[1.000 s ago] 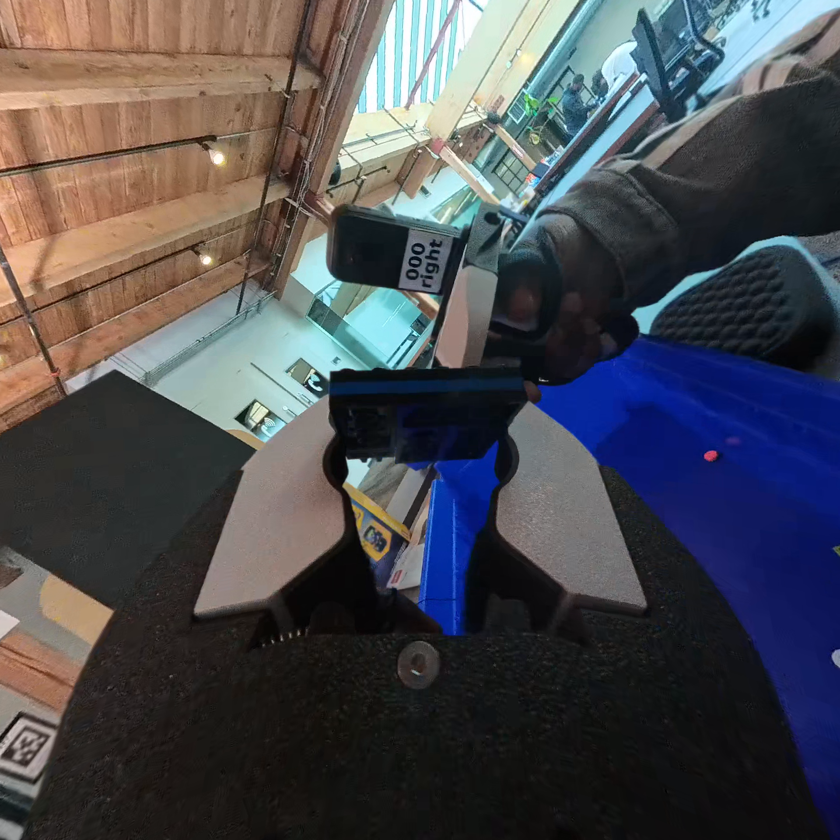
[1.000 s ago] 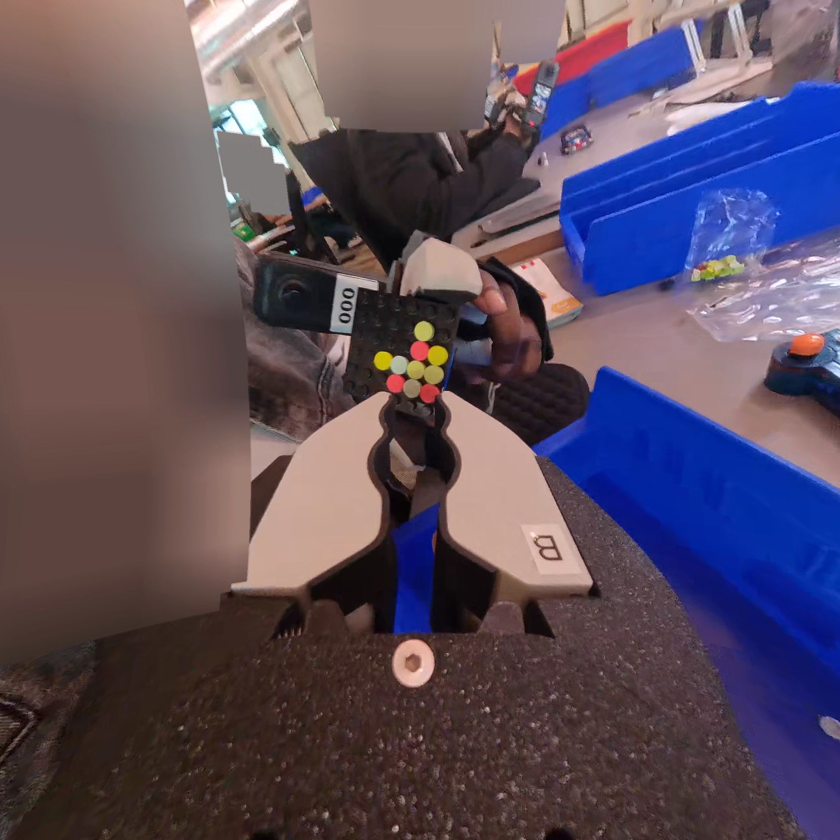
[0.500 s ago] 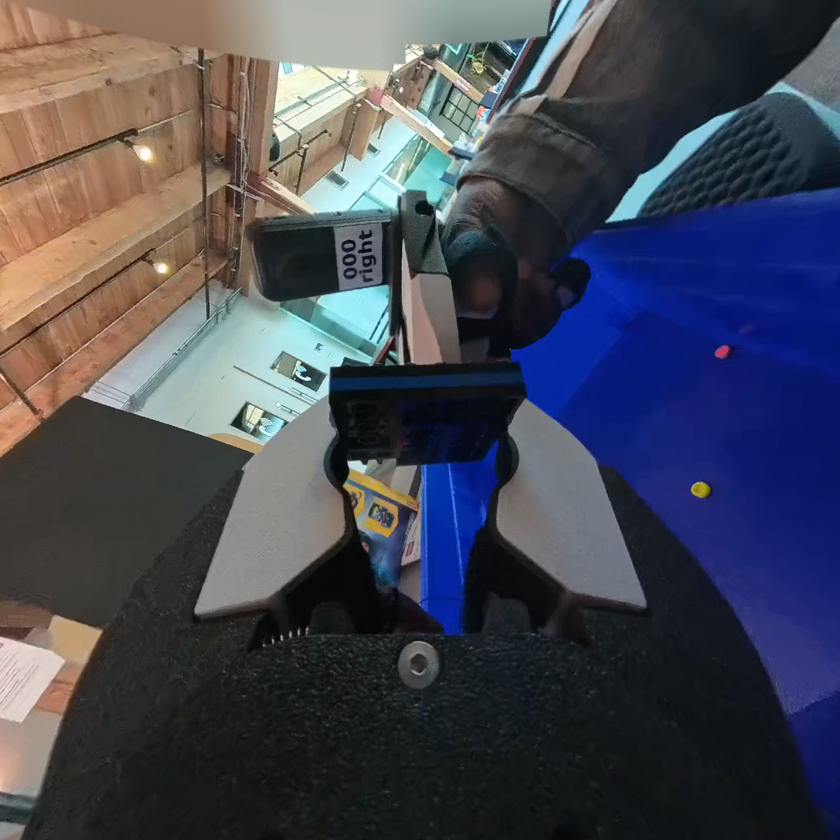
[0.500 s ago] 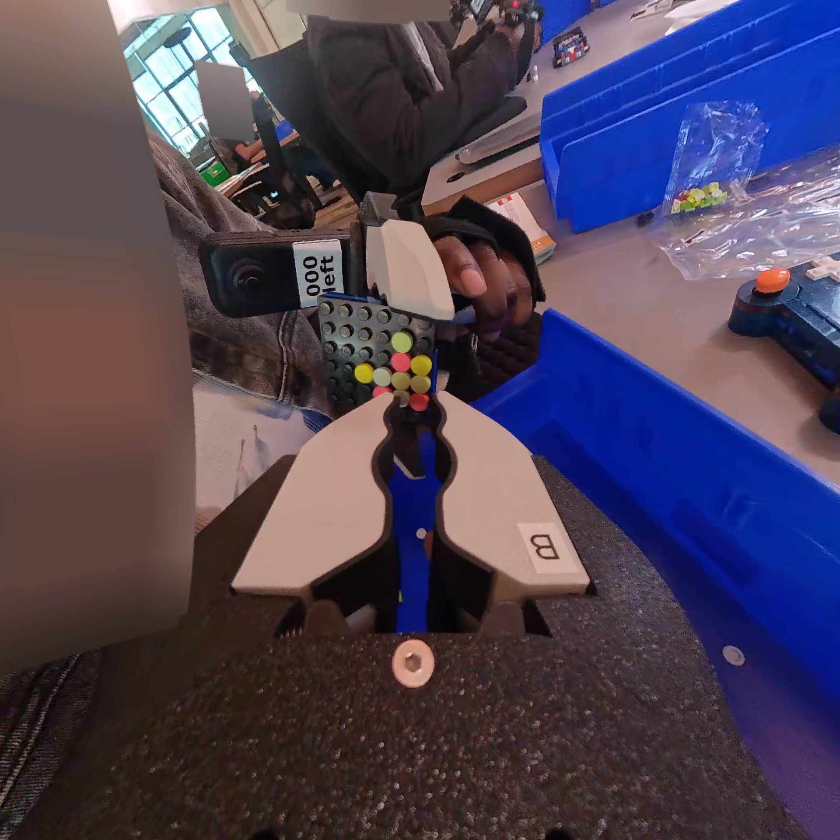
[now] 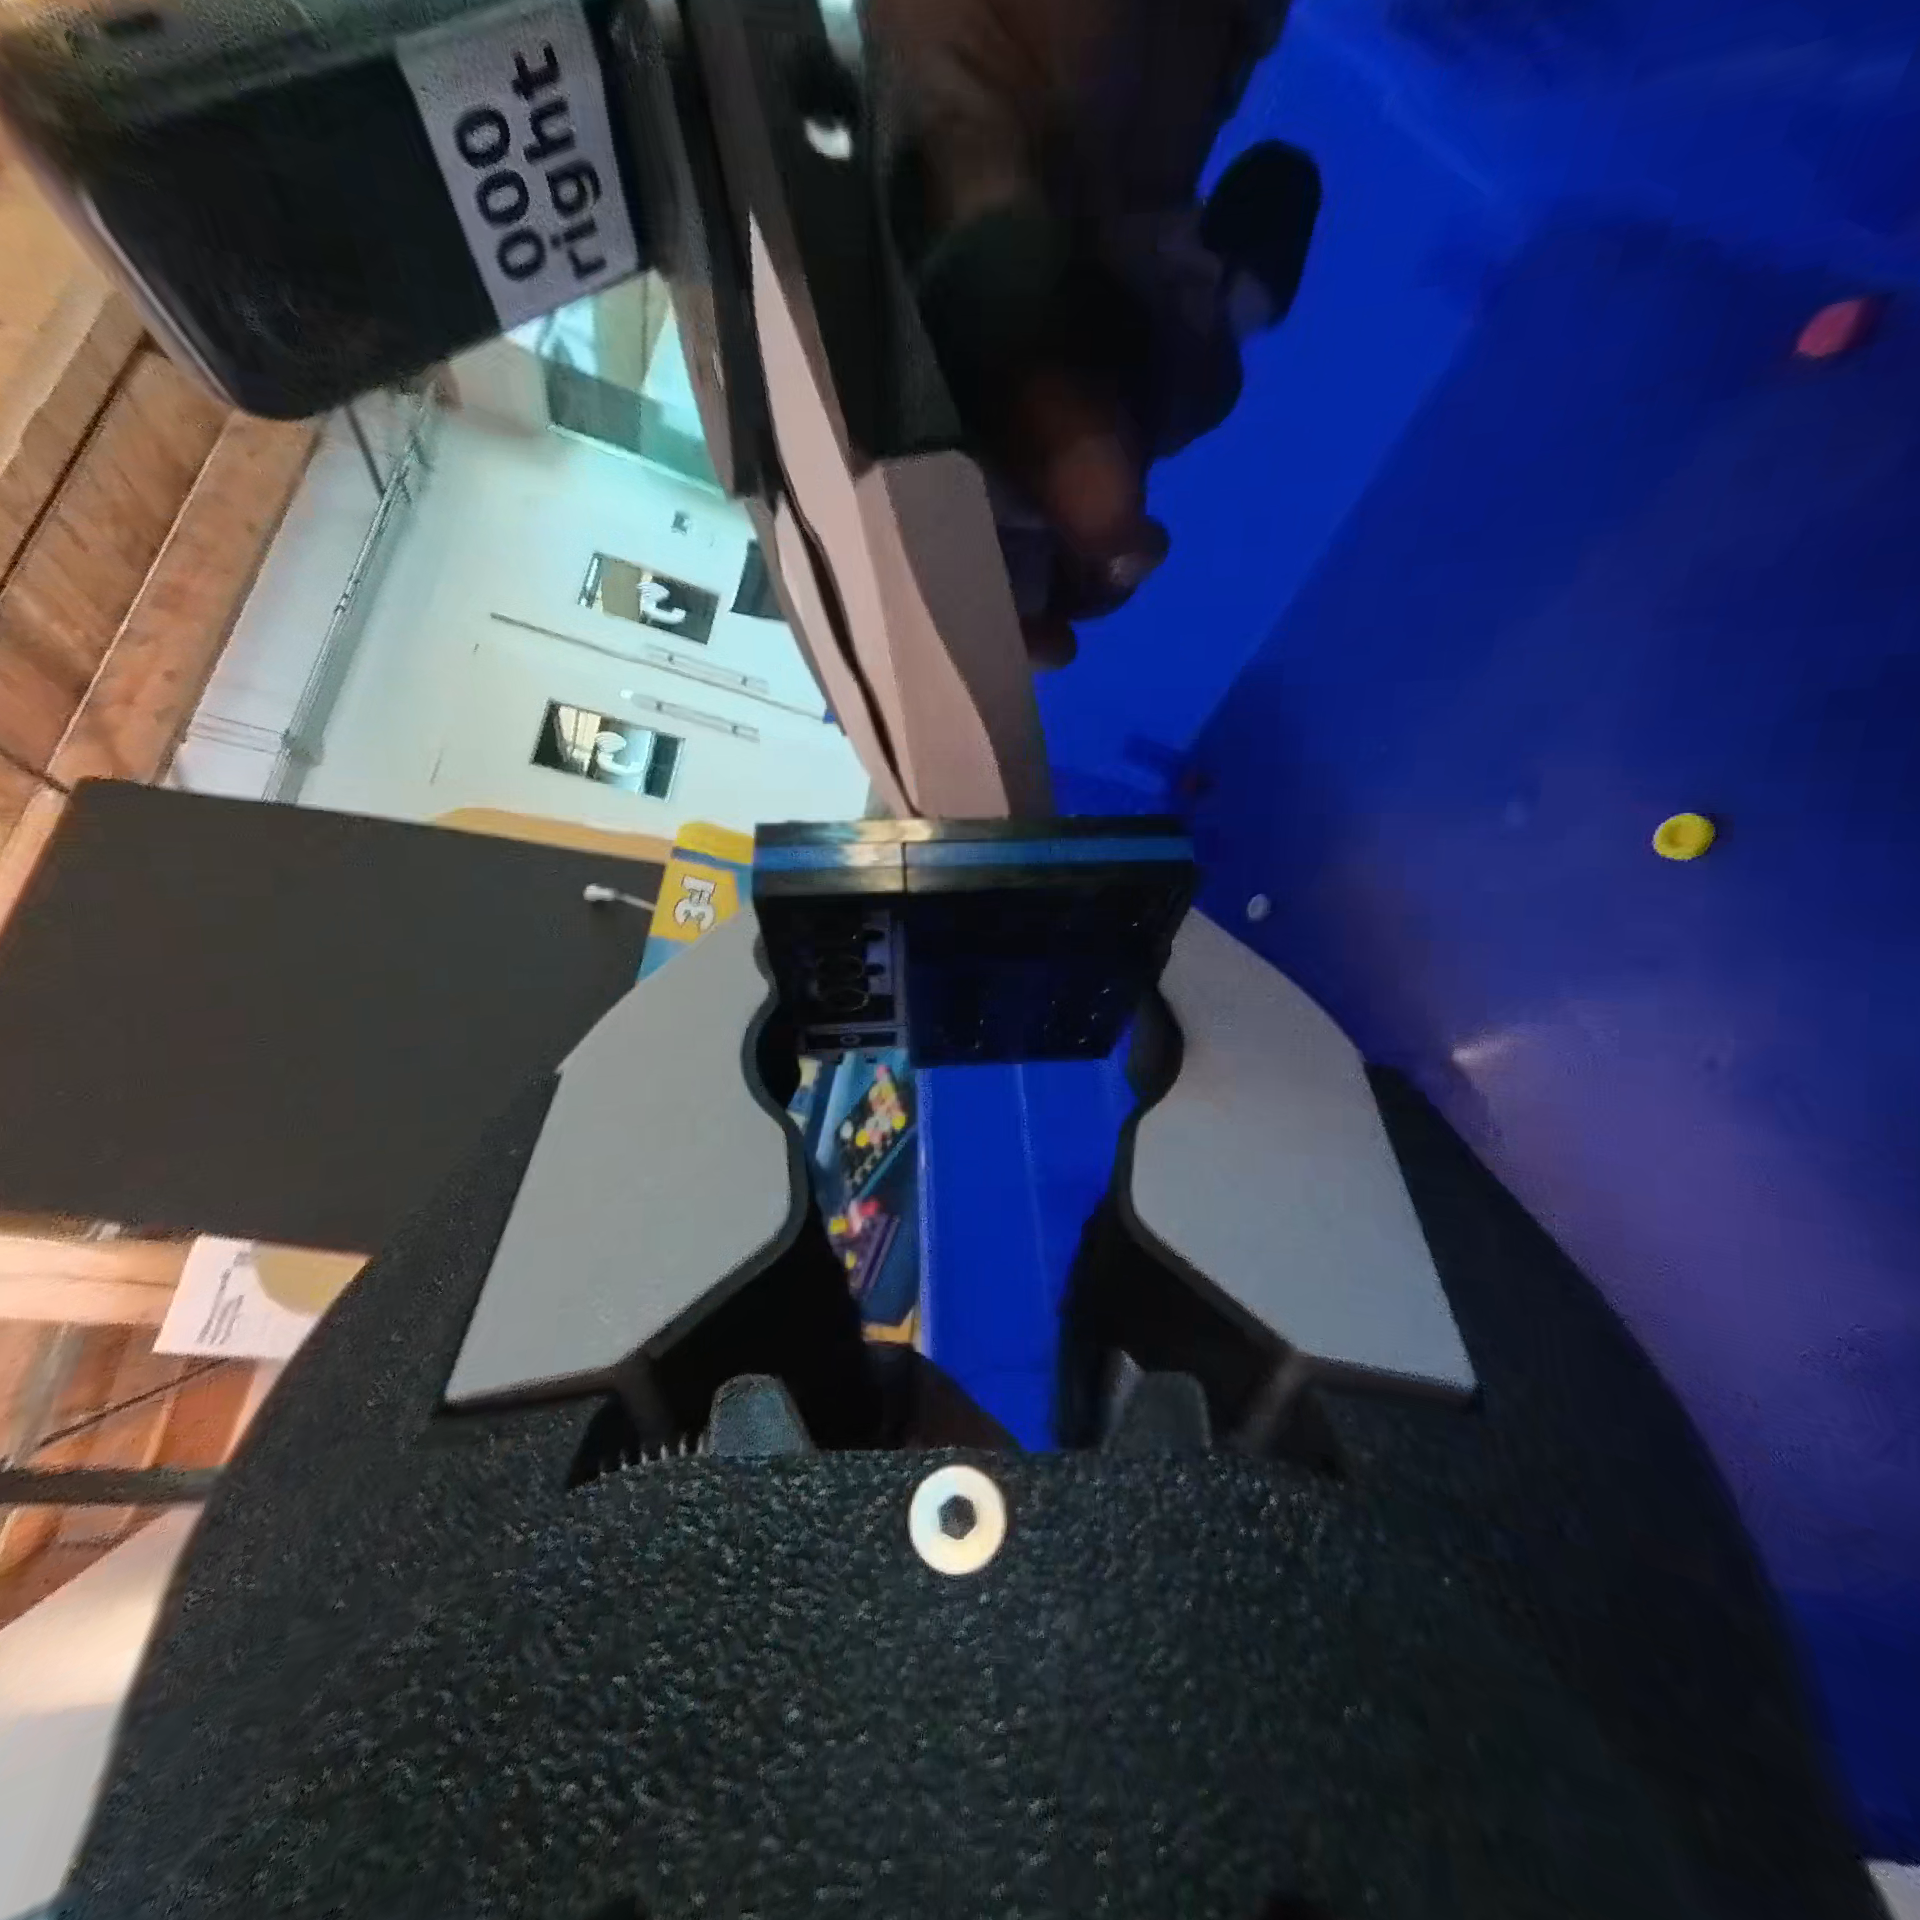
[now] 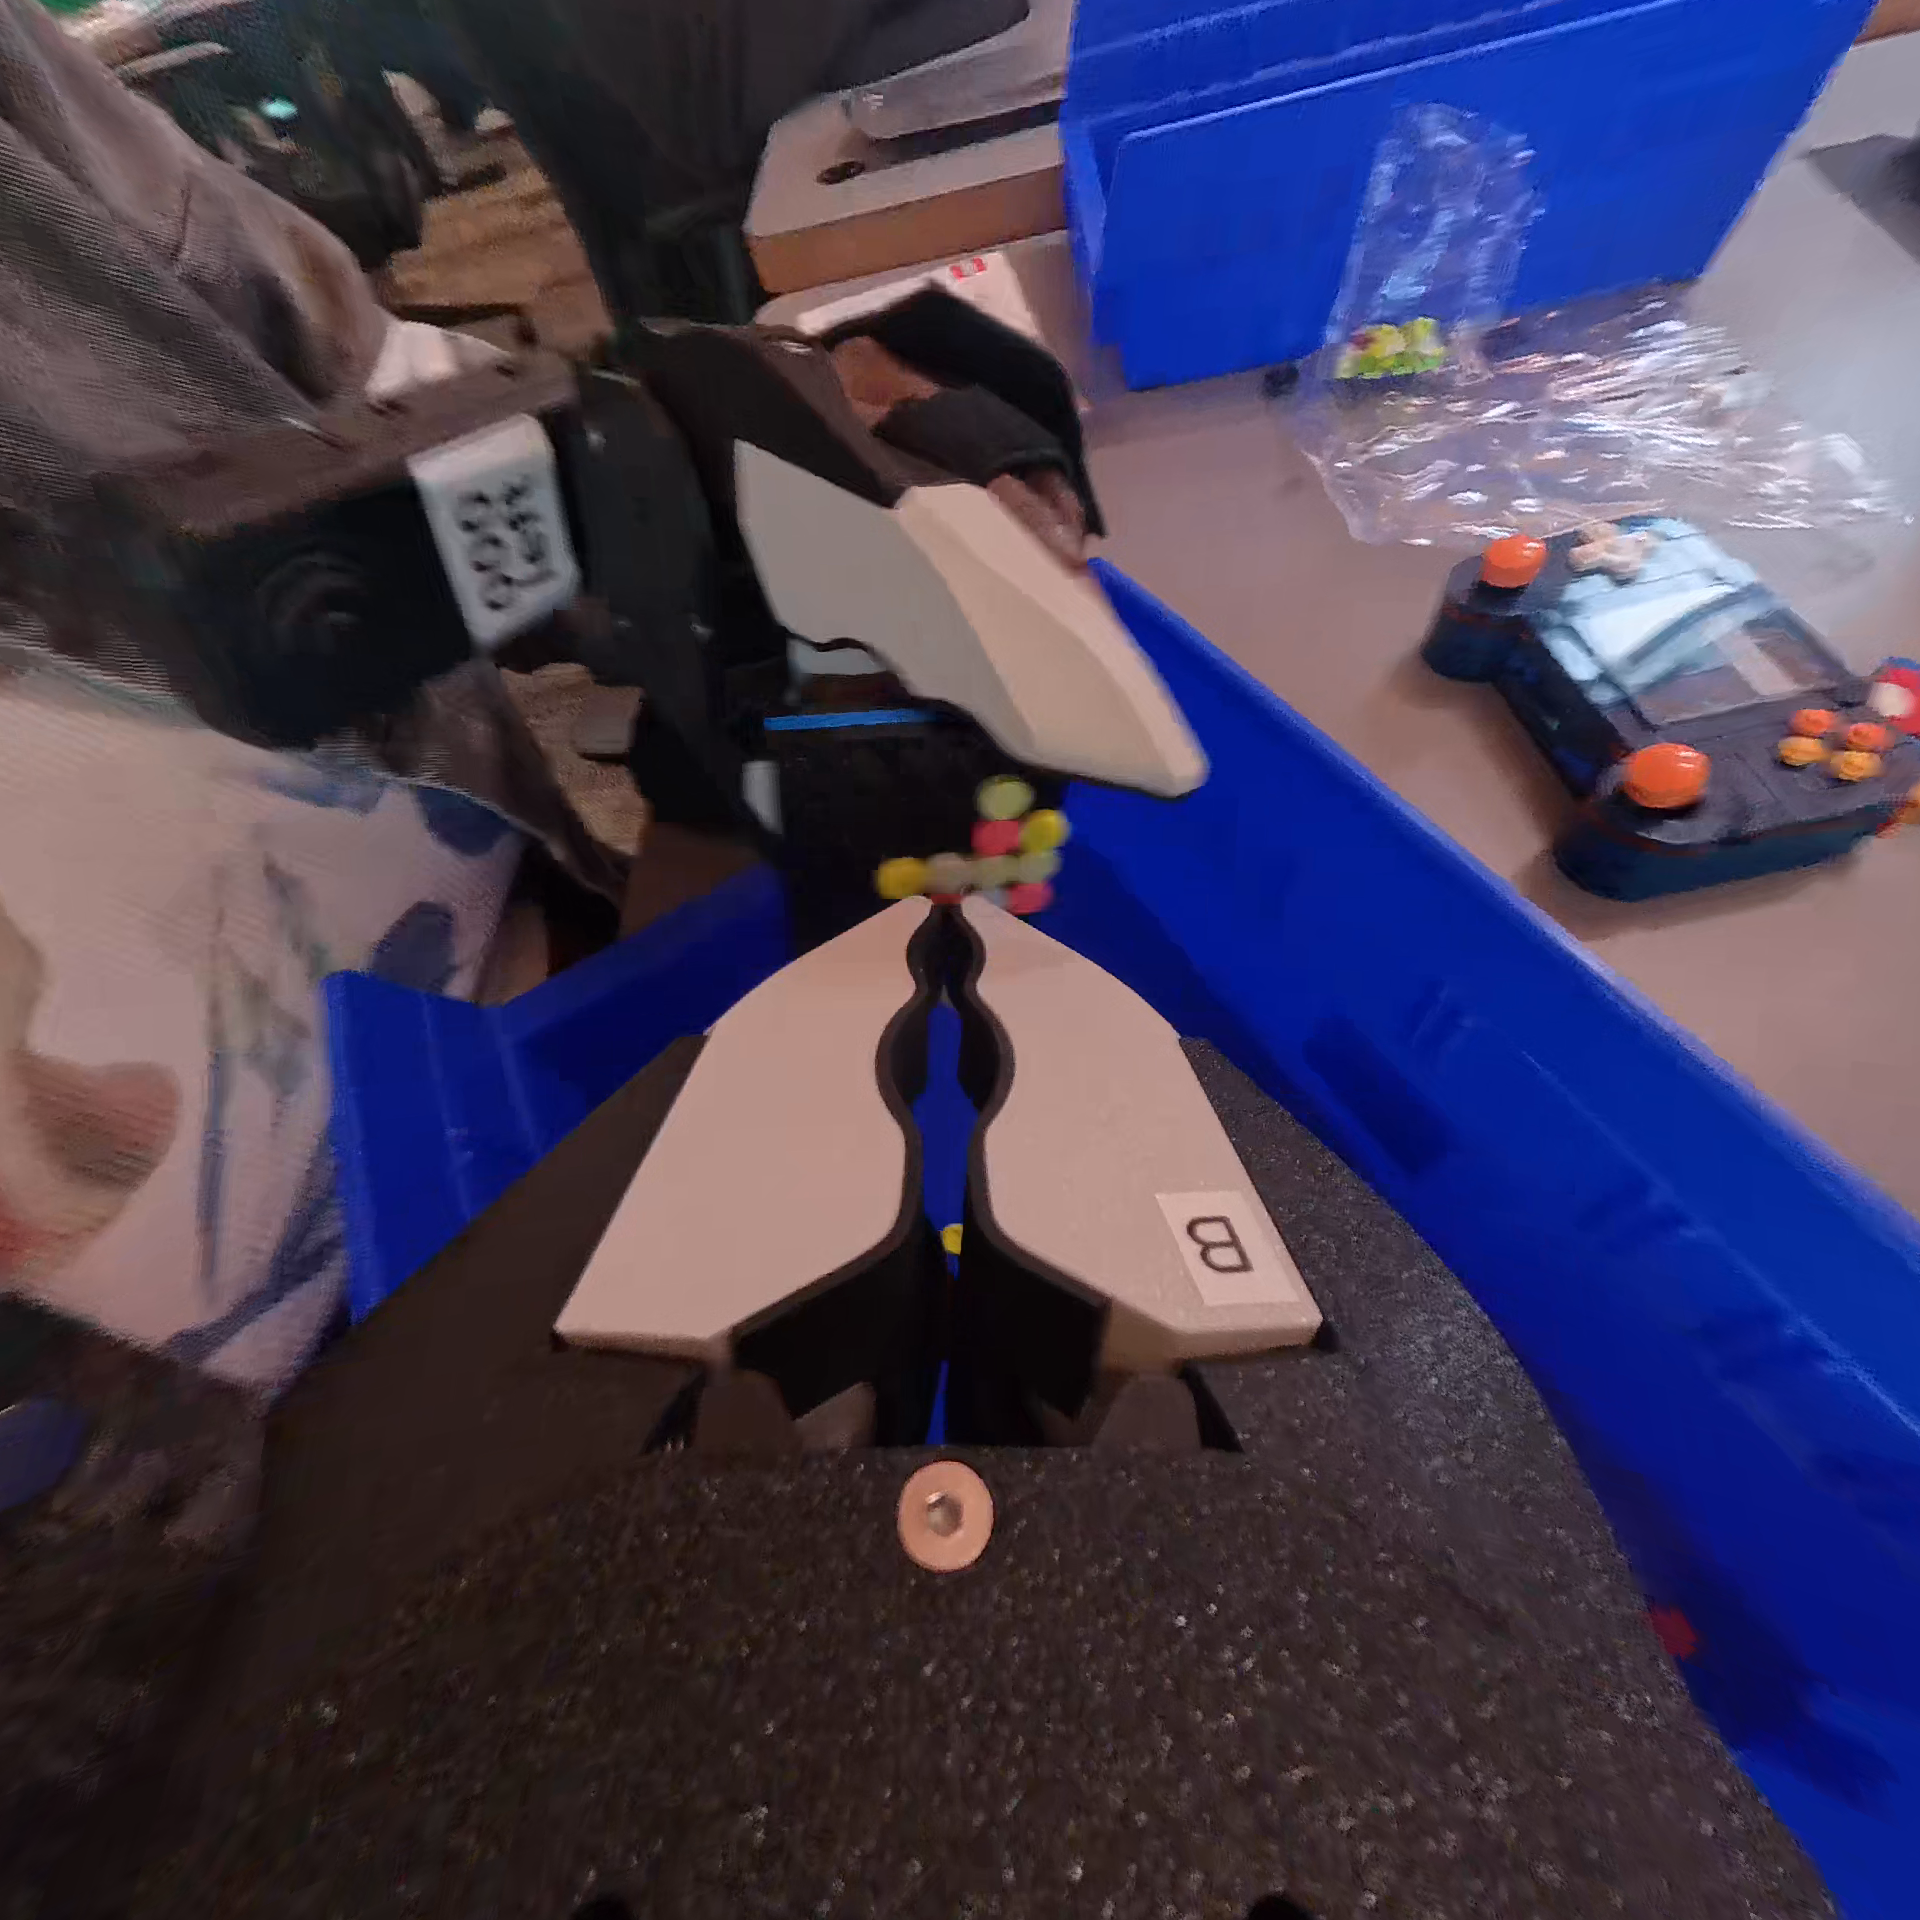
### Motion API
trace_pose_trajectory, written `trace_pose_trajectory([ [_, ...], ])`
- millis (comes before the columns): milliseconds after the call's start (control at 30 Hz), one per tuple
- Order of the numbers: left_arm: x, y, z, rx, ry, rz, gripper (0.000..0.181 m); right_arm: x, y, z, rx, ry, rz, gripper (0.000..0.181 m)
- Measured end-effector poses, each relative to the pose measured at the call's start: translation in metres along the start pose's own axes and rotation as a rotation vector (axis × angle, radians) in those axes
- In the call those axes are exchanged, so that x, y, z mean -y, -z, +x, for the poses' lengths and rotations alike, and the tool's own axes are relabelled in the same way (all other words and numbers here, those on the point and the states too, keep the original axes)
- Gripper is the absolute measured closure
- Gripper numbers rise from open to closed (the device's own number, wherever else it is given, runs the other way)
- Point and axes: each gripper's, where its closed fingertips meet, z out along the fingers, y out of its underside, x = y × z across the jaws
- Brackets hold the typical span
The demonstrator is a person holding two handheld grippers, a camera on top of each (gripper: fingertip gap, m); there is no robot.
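Left gripper (image 5: 971, 966) jaws clamping black studded plate (image 5: 997, 956), right gripper (image 6: 945, 920) jaws nearly closed at its coloured studs (image 6: 987, 852), above blue bin (image 6: 1455, 1039).

Left wrist view: close behind its own fingers (image 5: 971, 935), tilted upward toward wooden ceiling (image 5: 94, 499) and wall, blue bin (image 5: 1558, 623) to the right. Right wrist view: close behind its fingers (image 6: 945, 914), angled down over the bin (image 6: 1403, 1039) toward the table (image 6: 1299, 540). Shared by both: the black plate (image 5: 977, 966) (image 6: 883, 790), the bin, and each other's gripper, very near.
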Motion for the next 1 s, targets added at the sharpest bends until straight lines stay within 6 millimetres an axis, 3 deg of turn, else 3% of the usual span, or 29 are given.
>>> trace_pose_trajectory([
  [100, -0.013, 0.000, -0.002, 0.017, 0.028, -0.083, 0.119, 0.012, 0.007, -0.006, 0.024, -0.020, 0.077, 0.181],
  [133, -0.011, 0.001, -0.004, 0.024, 0.060, -0.066, 0.118, 0.017, 0.011, -0.007, 0.027, -0.030, 0.106, 0.164],
  [167, -0.005, 0.004, -0.010, 0.065, 0.094, -0.021, 0.118, 0.022, 0.013, -0.010, 0.038, -0.055, 0.129, 0.126],
  [200, 0.004, 0.009, -0.017, 0.110, 0.122, 0.046, 0.118, 0.024, 0.013, -0.014, 0.058, -0.081, 0.135, 0.110],
  [300, 0.022, 0.017, -0.029, 0.150, 0.219, 0.161, 0.118, 0.028, 0.002, -0.023, 0.088, -0.116, 0.159, 0.088],
  [367, 0.026, 0.018, -0.033, 0.162, 0.233, 0.172, 0.118, 0.029, -0.007, -0.029, 0.130, -0.145, 0.151, 0.104],
  [400, 0.027, 0.020, -0.035, 0.180, 0.219, 0.168, 0.117, 0.031, -0.010, -0.031, 0.138, -0.158, 0.160, 0.123],
  [533, 0.030, 0.028, -0.039, 0.167, 0.267, 0.168, 0.115, 0.038, -0.004, -0.030, 0.029, -0.024, 0.193, 0.126],
  [633, 0.032, 0.039, -0.040, 0.022, 0.675, 0.279, 0.089, 0.047, 0.017, -0.021, -0.177, 0.234, 0.220, 0.125],
  [733, 0.047, 0.064, -0.055, -0.227, 1.325, 0.577, 0.050, 0.056, 0.033, -0.027, -0.352, 0.619, 0.235, 0.125],
  [800, 0.051, 0.084, -0.079, -0.338, 1.682, 0.838, 0.055, 0.062, 0.032, -0.039, -0.394, 0.799, 0.238, 0.126],
  [867, 0.049, 0.090, -0.087, -0.396, 1.842, 0.961, 0.065, 0.070, 0.031, -0.050, -0.404, 0.875, 0.270, 0.125],
  [1000, 0.080, 0.081, -0.055, -0.612, 1.773, 0.864, 0.084, 0.074, 0.023, -0.061, -0.350, 0.918, 0.297, 0.126],
])
